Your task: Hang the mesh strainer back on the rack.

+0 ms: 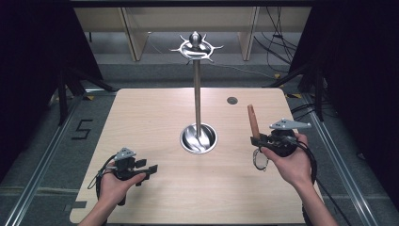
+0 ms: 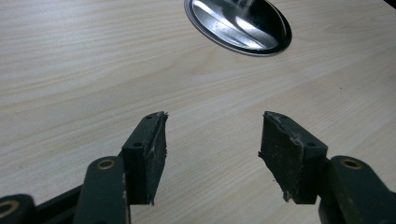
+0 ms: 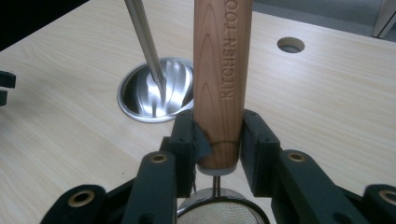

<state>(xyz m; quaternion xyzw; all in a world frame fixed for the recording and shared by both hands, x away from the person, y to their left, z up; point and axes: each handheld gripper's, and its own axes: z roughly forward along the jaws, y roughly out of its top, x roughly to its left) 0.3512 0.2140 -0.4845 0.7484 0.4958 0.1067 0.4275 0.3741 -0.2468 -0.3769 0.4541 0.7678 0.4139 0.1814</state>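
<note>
Right gripper view: my right hand-held gripper is clamped on the wooden handle of a small strainer, pads pressing both sides near the handle's lower end. Handle stands upright, "KITCHEN TOO..." reads along it. The strainer's mesh bowl hangs just below the jaws on a short metal stem.

High view: right hand-held gripper sits over the table's right side, near the right edge, handle sticking up, mesh ring dangling under my hand. My left hand-held gripper is low near the front-left corner, well apart from the strainer.

Left gripper view: left hand-held gripper, jaws spread wide, nothing between them, bare table underneath.

Metal rack with a pole stands mid-table in a round shiny base; hooked crown on top. Small round hole in the table toward the far-right corner.
</note>
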